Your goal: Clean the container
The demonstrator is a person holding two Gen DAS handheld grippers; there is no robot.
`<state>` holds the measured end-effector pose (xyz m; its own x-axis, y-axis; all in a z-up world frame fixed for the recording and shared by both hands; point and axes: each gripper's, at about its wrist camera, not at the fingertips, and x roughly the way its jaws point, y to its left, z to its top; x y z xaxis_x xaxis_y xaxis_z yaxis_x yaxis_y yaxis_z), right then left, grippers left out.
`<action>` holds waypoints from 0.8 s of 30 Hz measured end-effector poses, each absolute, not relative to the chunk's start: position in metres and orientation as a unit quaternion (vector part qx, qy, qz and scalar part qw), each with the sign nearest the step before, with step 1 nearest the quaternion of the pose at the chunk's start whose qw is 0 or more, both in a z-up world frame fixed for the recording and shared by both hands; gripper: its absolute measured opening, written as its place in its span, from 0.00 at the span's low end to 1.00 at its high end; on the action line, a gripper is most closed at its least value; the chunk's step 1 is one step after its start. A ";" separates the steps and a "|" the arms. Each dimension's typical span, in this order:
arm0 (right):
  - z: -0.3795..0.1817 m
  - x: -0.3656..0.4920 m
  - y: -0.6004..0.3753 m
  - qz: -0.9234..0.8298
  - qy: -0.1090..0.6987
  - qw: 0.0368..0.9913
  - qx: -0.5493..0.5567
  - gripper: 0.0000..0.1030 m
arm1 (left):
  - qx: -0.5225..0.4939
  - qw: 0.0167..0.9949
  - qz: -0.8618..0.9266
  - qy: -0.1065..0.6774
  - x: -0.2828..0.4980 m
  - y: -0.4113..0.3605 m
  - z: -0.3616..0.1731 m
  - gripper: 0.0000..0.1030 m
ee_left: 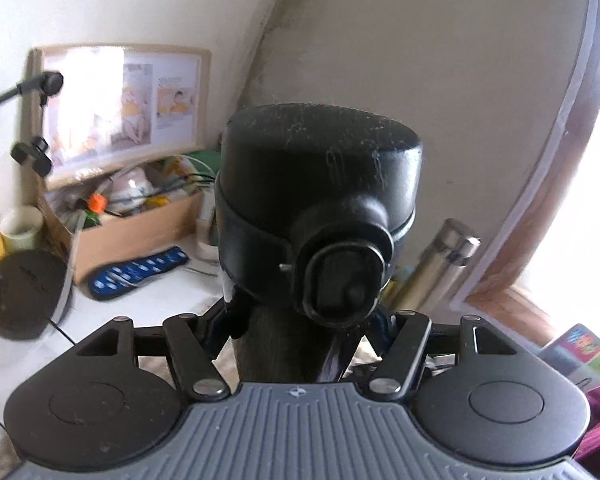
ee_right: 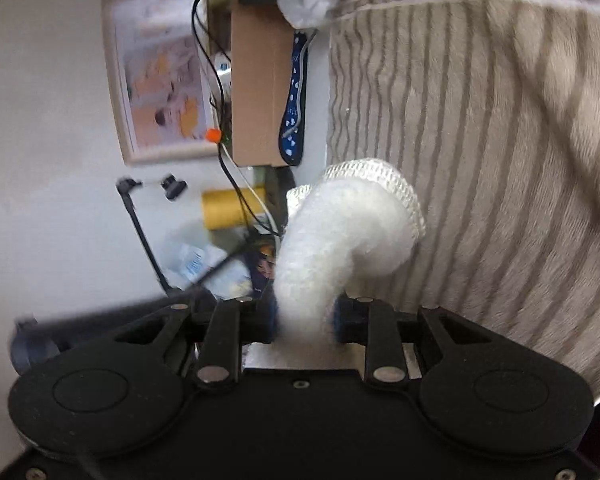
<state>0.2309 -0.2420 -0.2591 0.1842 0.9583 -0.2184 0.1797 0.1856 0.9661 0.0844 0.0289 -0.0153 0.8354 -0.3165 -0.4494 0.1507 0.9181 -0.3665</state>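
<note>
The left gripper (ee_left: 296,332) pinches a dark flask (ee_left: 276,344) by its body, the fingers closed against both sides just under the black cap (ee_left: 320,184). The flask stands upright in the grip and fills the middle of the left wrist view; dust and scratches mark the cap's top, and its spout (ee_left: 344,280) faces the camera. Behind it, a steel bottle (ee_left: 436,268) stands near the wall, right of the flask. To the left a cardboard box (ee_left: 132,228) of clutter sits on a white surface (ee_left: 148,308), with a blue patterned item (ee_left: 140,270) lying in front of it and a framed picture (ee_left: 120,104) leaning against the wall behind.

The right gripper (ee_right: 306,318) pinches a white sponge (ee_right: 340,232), which curls up and to the right from between the fingers. A striped cloth (ee_right: 500,160) fills the right side of that blurred view.
</note>
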 end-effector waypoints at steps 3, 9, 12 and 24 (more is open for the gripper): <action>-0.261 0.227 -0.235 0.350 0.537 0.529 0.556 0.24 | -0.162 0.942 -0.142 0.259 0.081 0.021 -0.018 0.64; -0.252 0.228 -0.234 0.344 0.517 0.507 0.598 0.24 | -0.125 0.946 -0.139 0.265 0.077 0.012 -0.022 0.63; -0.244 0.234 -0.248 0.339 0.477 0.503 0.636 0.23 | -0.135 0.949 -0.132 0.251 0.075 0.018 -0.019 0.63; -0.240 0.225 -0.252 0.342 0.508 0.495 0.616 0.23 | -0.153 0.949 -0.132 0.241 0.082 0.025 -0.022 0.62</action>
